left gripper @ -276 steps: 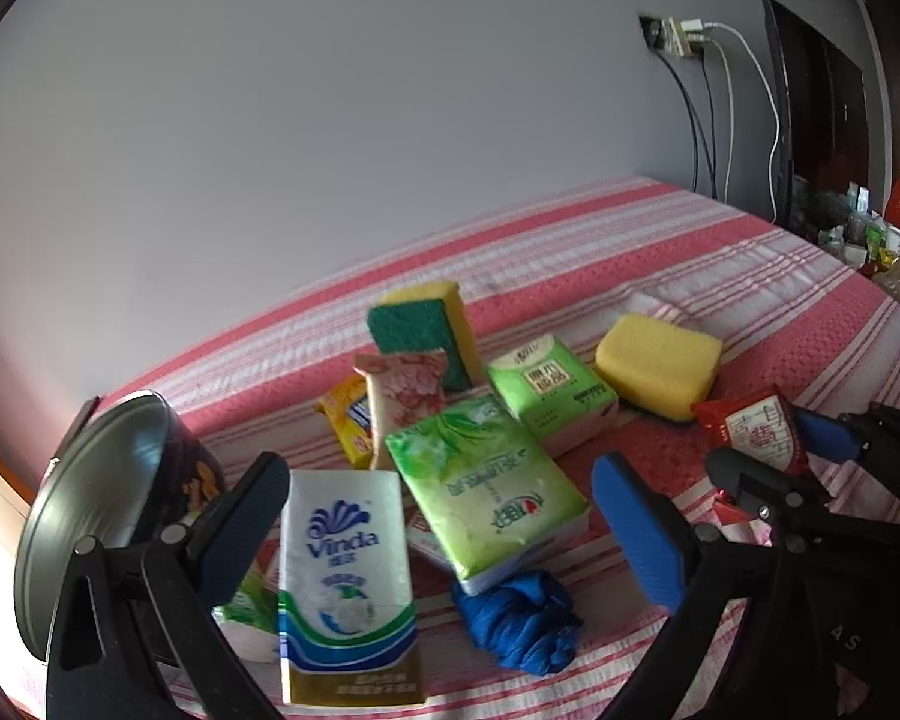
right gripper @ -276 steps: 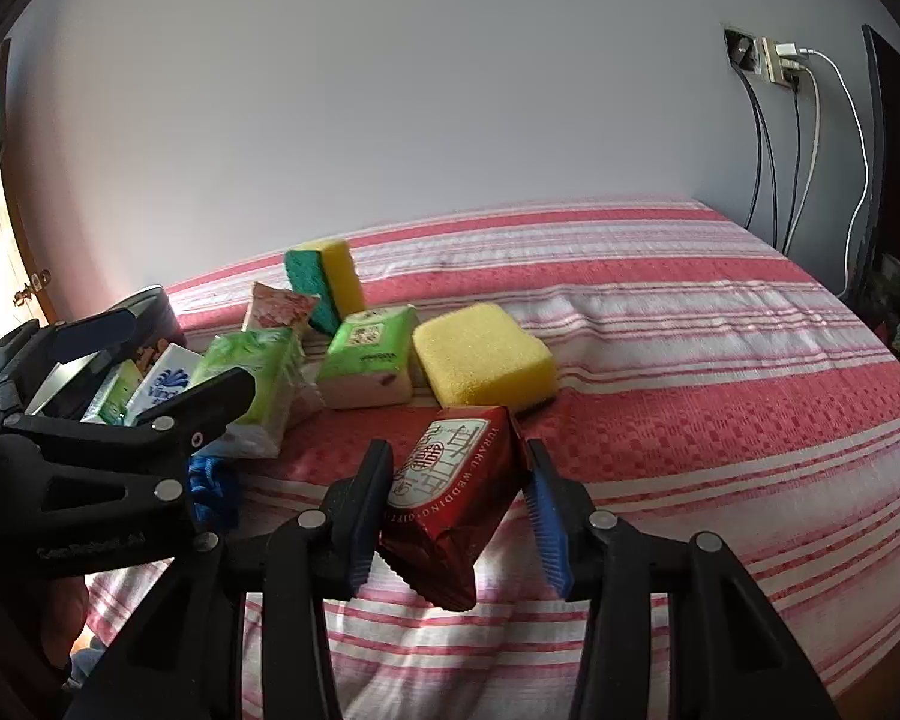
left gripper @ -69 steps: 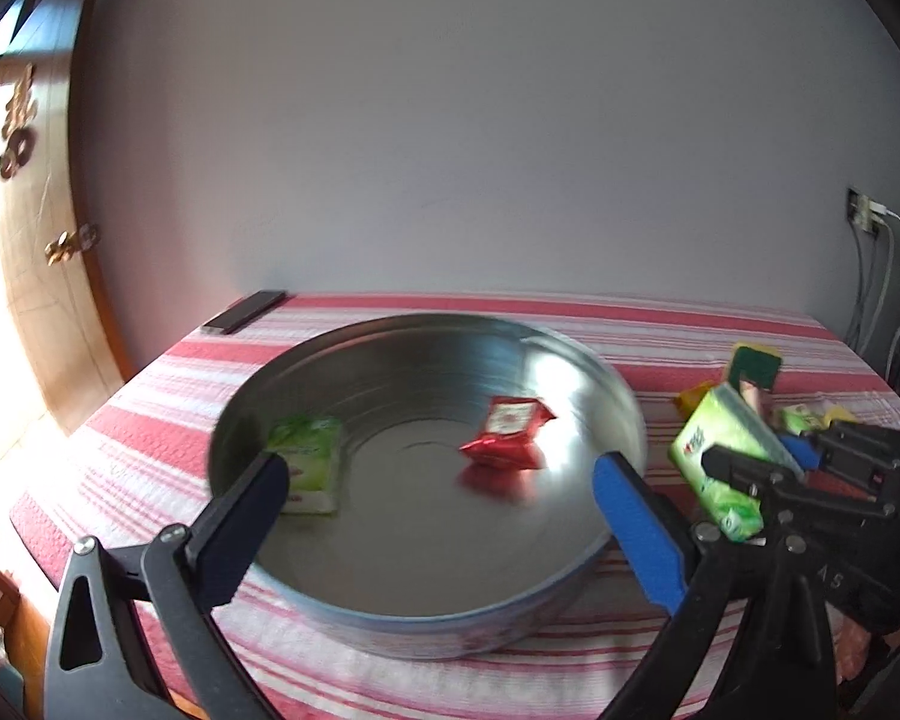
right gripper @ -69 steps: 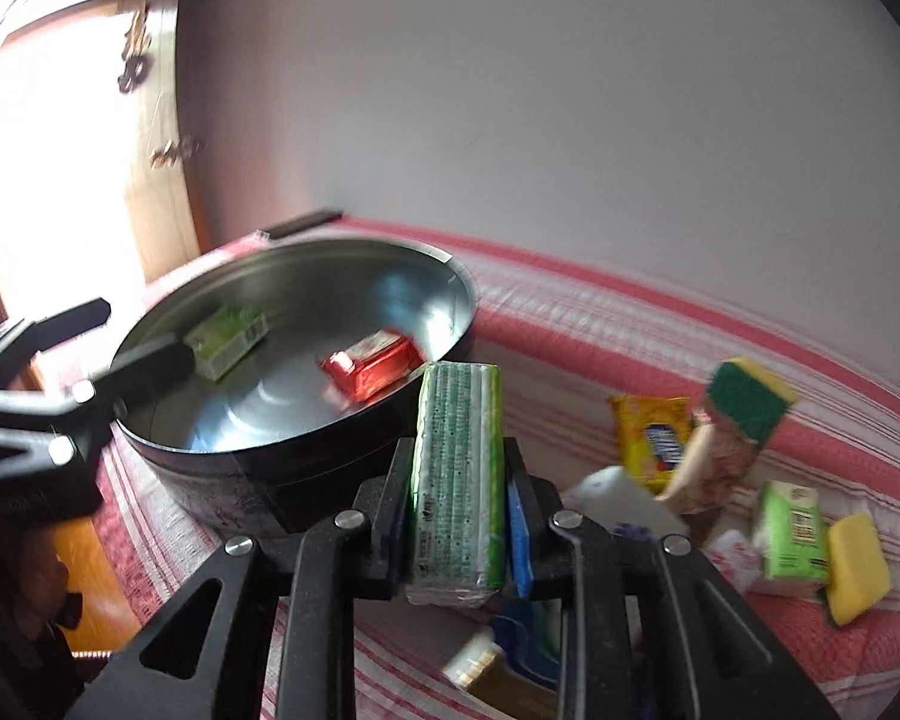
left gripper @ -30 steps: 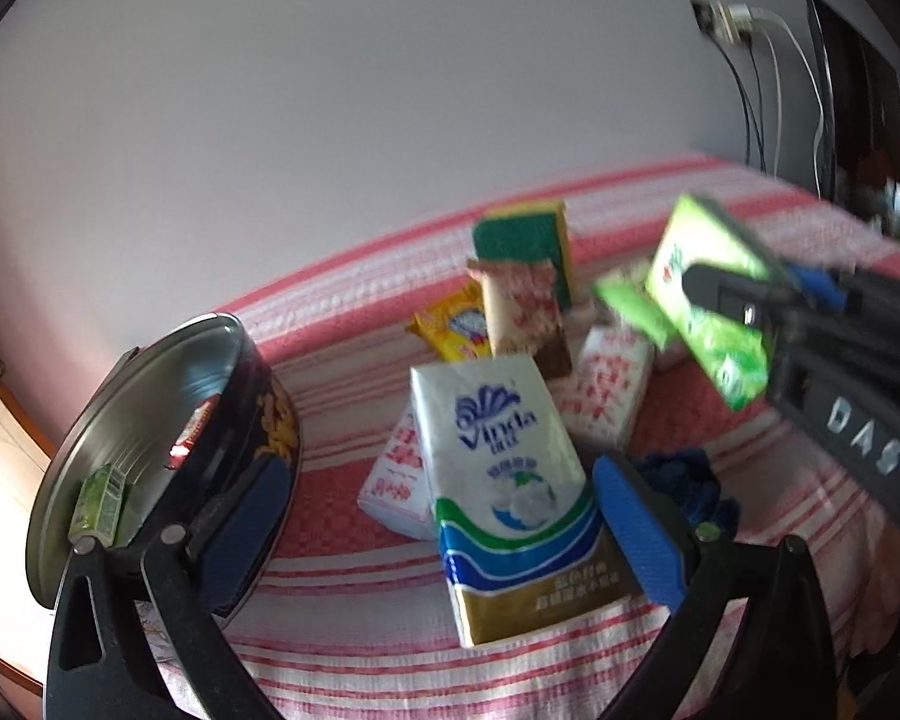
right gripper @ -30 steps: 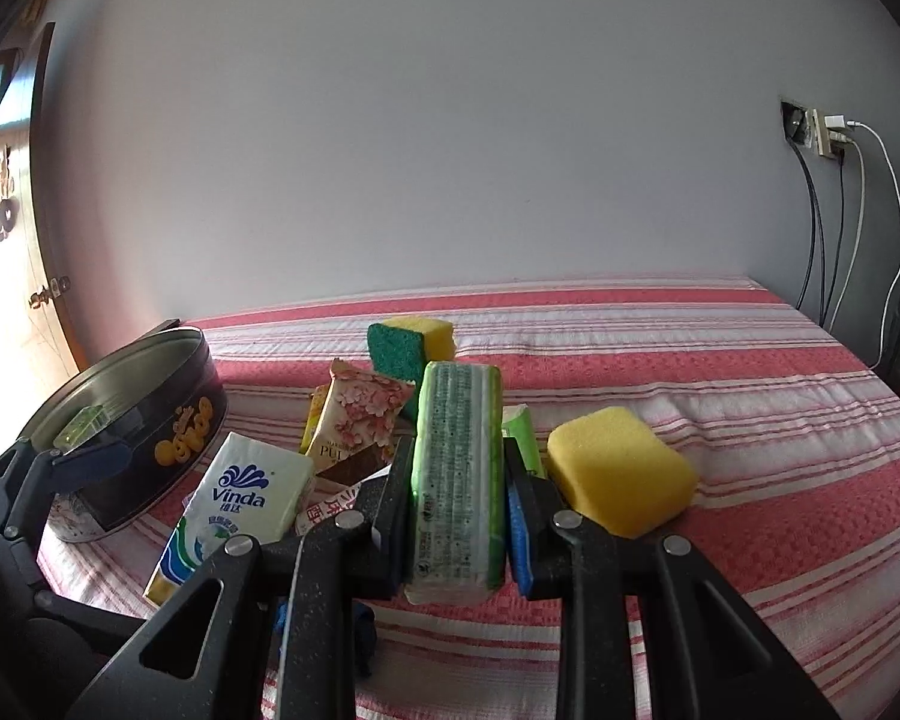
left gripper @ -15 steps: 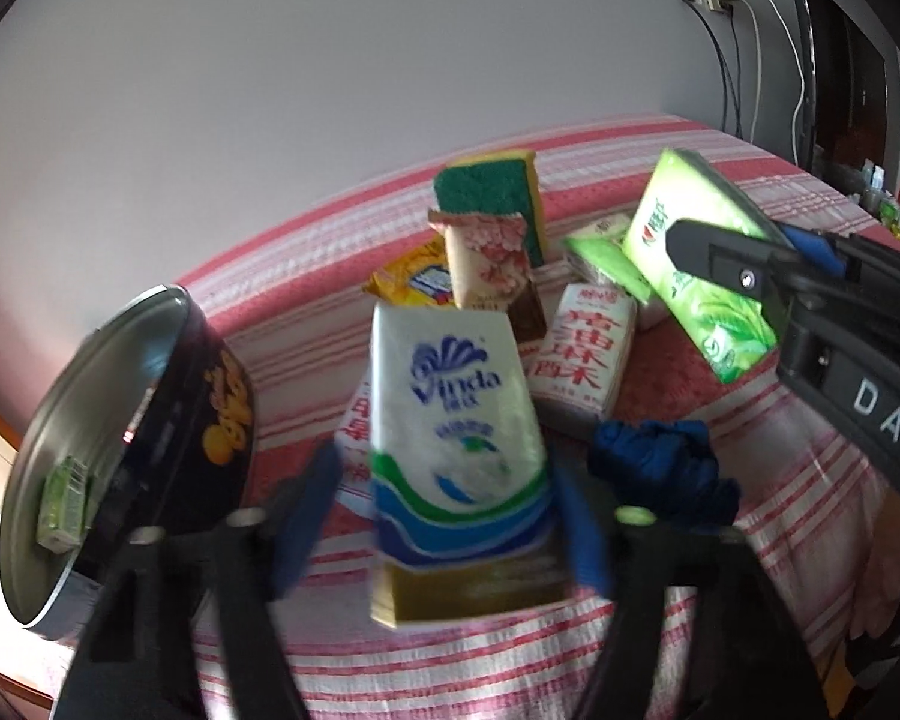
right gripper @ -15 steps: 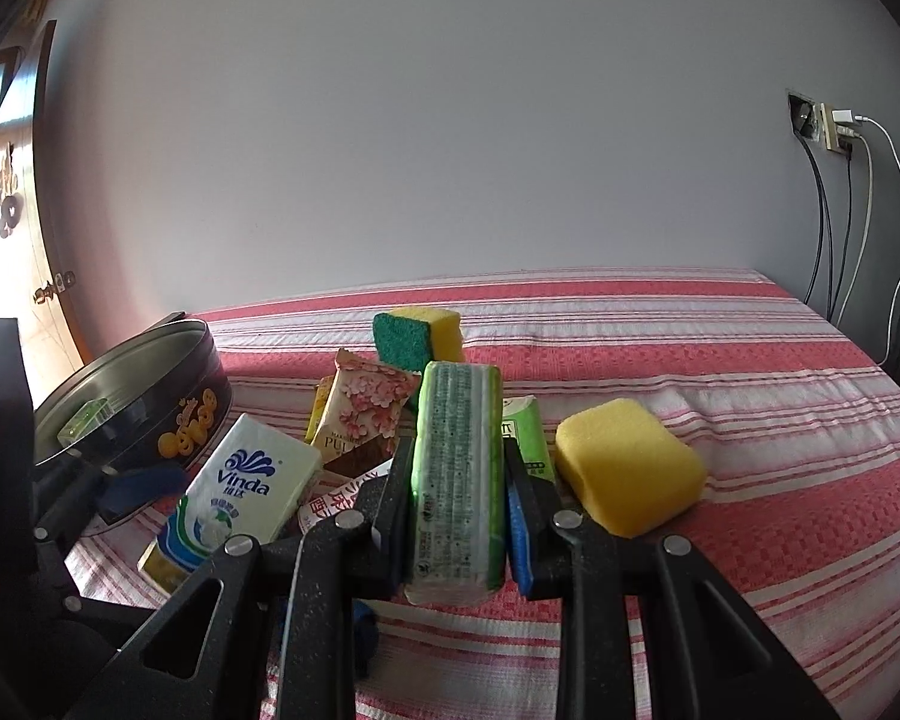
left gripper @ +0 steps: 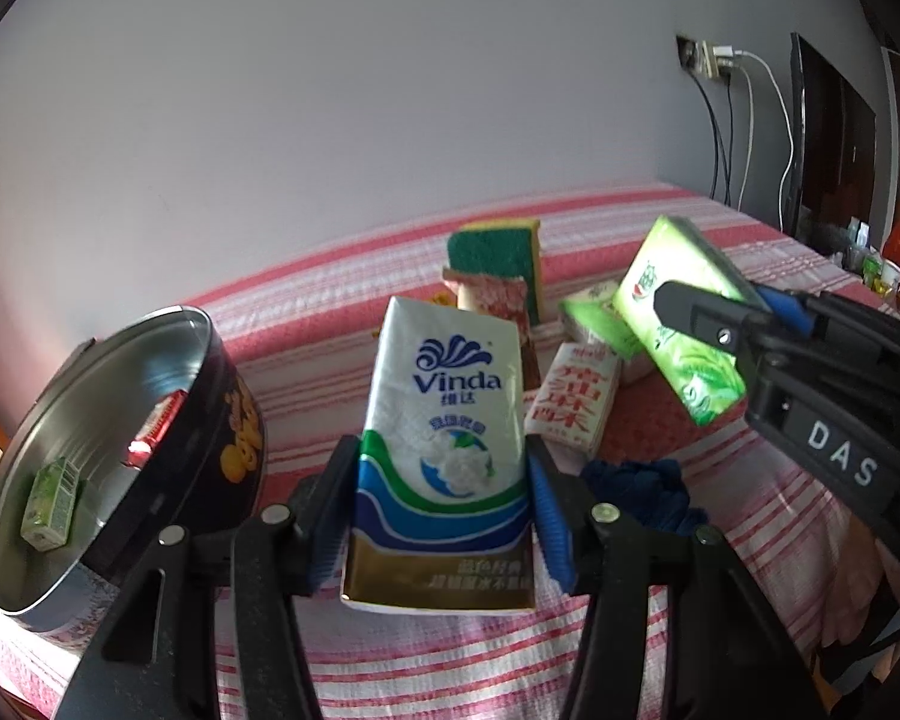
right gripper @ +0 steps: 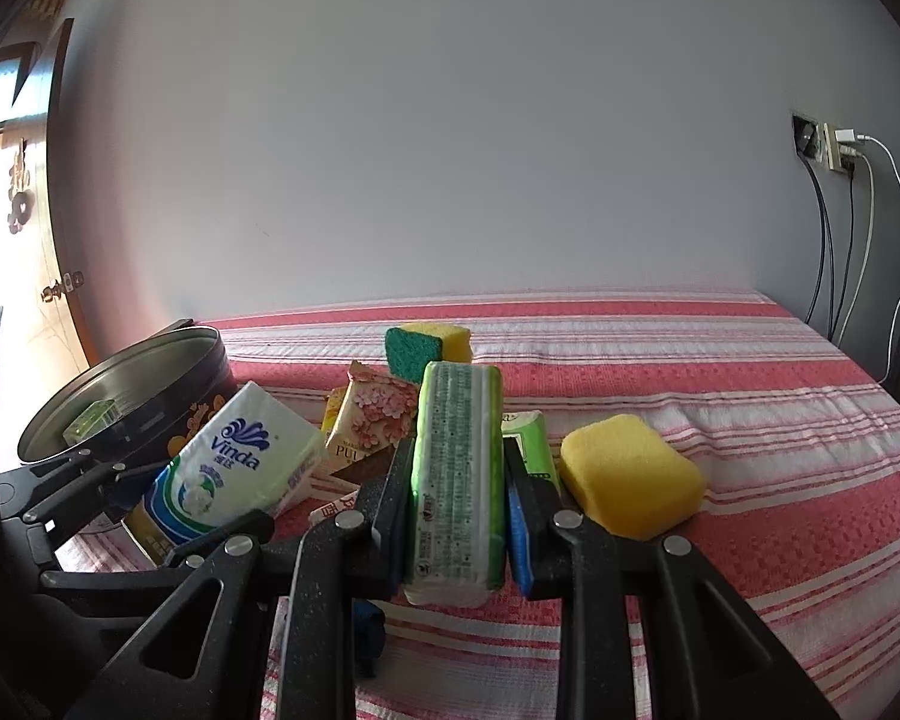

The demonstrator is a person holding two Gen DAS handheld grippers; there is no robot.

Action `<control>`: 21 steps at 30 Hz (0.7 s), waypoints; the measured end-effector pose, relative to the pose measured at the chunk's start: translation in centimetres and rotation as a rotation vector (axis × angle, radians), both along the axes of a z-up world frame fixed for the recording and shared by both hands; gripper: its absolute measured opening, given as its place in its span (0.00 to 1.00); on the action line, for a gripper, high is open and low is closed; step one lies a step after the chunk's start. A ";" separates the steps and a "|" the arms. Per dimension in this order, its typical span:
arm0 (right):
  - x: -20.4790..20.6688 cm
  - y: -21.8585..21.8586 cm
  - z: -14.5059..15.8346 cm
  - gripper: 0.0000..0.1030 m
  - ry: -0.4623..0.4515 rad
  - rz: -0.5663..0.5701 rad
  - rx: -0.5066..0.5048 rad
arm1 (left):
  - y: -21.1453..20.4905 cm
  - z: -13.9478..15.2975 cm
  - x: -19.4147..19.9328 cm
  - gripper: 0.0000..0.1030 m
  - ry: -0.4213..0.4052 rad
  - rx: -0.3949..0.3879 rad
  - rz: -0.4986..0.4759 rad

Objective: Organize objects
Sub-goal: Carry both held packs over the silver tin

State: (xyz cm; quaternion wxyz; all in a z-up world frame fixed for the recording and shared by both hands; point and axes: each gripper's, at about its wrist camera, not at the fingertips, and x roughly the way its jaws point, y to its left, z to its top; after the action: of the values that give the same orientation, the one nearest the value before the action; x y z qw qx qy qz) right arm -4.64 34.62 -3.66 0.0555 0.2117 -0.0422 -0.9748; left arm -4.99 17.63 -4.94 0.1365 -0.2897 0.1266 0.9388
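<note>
My left gripper (left gripper: 441,516) is shut on the white Vinda tissue pack (left gripper: 444,438), which also shows in the right wrist view (right gripper: 234,474), lifted off the cloth. My right gripper (right gripper: 456,516) is shut on a green tissue pack (right gripper: 456,480), held edge-up; it shows in the left wrist view (left gripper: 678,330) to the right. The round metal tin (left gripper: 234,414) stands at the left and holds a small green pack (left gripper: 51,507) and a red packet (left gripper: 156,429).
On the red striped cloth (right gripper: 750,396) lie a yellow sponge (right gripper: 630,474), a green-and-yellow scouring sponge (right gripper: 426,348), a floral packet (right gripper: 372,420), a small green pack (right gripper: 528,438), a white red-lettered pack (left gripper: 573,399) and a blue cloth (left gripper: 642,492). Cables hang at the right wall.
My left gripper has closed on the Vinda pack and raised it. My right gripper keeps the green pack and has barely moved.
</note>
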 end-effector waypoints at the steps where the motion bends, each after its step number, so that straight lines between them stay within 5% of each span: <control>1: 0.1 0.0 0.0 0.27 0.005 0.001 0.001 | 0.0 0.1 0.0 0.52 0.011 0.002 0.000; 21: 1.9 -0.8 0.5 0.27 0.113 0.014 0.036 | -1.8 1.0 0.8 0.52 0.093 0.105 0.024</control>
State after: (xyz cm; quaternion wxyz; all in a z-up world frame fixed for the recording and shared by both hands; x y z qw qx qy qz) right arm -2.77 33.87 -3.14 0.0610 0.1574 -0.0198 -0.9855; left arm -4.23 15.86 -3.94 0.1341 -0.2395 0.0799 0.9583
